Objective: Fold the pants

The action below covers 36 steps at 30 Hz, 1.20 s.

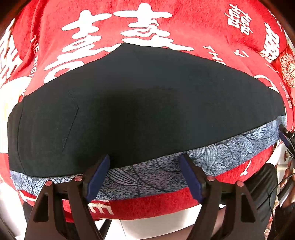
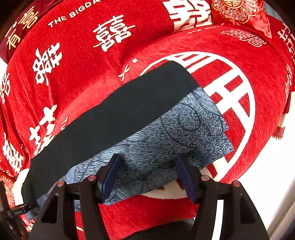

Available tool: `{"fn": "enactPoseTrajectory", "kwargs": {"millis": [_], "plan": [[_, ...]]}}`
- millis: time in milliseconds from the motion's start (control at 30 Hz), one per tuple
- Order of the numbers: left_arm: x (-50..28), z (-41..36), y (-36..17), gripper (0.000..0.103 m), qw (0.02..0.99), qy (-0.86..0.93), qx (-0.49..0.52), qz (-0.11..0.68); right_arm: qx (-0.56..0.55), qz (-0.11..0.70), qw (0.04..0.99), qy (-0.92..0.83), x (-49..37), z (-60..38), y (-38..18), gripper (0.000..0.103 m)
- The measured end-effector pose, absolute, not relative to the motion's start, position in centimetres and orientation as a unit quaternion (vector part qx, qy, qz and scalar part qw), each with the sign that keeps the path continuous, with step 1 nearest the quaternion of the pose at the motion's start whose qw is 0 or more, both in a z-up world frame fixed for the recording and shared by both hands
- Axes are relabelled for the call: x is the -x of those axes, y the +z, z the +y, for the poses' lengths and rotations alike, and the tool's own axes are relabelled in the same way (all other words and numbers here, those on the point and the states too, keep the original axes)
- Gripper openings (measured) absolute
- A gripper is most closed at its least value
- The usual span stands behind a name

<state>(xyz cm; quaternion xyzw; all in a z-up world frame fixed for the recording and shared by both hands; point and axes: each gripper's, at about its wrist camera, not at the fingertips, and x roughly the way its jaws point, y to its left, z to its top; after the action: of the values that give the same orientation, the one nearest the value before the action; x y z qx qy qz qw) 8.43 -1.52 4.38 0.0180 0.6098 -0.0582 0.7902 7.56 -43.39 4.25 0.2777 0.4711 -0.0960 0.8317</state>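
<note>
The pants (image 1: 138, 103) lie flat on a red blanket, a broad black panel with a blue-grey leaf-patterned strip (image 1: 230, 147) along the near edge. My left gripper (image 1: 145, 166) hovers open over that strip, with nothing pinched between its blue pads. In the right wrist view the black panel (image 2: 110, 120) runs diagonally, and the patterned part (image 2: 184, 133) shows wider at its end. My right gripper (image 2: 148, 166) stands open over the patterned cloth, its pads apart and gripping nothing.
The red blanket (image 1: 147, 18) with white characters covers the whole surface (image 2: 83, 64). A red cushion with gold ornament (image 2: 237, 9) sits at the far right. The blanket's near edge drops to a pale floor (image 2: 267, 175). A hand (image 1: 289, 177) shows at the right edge.
</note>
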Motion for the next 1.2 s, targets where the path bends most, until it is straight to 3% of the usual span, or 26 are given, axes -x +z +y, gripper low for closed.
{"fn": "enactPoseTrajectory", "kwargs": {"millis": [300, 567, 600, 633, 867, 1067, 1200], "plan": [[-8.5, -10.1, 6.1, 0.080, 0.792, -0.133, -0.066, 0.592, -0.366, 0.491, 0.787, -0.068, -5.2, -45.1, 2.2, 0.064], [-8.9, -16.7, 5.3, 0.080, 0.778, -0.171, -0.114, 0.594, -0.487, 0.432, 0.756, -0.072, -3.1, -49.7, -0.7, 0.065], [-8.9, -17.3, 5.1, 0.080, 0.776, -0.169, -0.116, 0.596, -0.489, 0.431, 0.756, -0.067, -3.3, -49.8, -0.8, 0.074], [-8.9, -17.4, 4.9, 0.080, 0.774, -0.163, -0.122, 0.600, -0.493, 0.425, 0.757, -0.053, -3.5, -49.8, -0.7, 0.076], [-9.3, -17.6, 4.4, 0.080, 0.766, -0.147, -0.126, 0.612, -0.475, 0.418, 0.772, -0.053, -4.4, -49.5, 0.3, 0.076], [-9.3, -17.8, 4.3, 0.081, 0.767, -0.144, -0.137, 0.611, -0.473, 0.361, 0.803, -0.026, -4.7, -49.6, 1.9, 0.076], [-9.2, -17.7, 4.2, 0.081, 0.767, -0.146, -0.138, 0.610, -0.475, 0.374, 0.796, -0.041, -5.5, -50.2, 0.7, 0.076]]}}
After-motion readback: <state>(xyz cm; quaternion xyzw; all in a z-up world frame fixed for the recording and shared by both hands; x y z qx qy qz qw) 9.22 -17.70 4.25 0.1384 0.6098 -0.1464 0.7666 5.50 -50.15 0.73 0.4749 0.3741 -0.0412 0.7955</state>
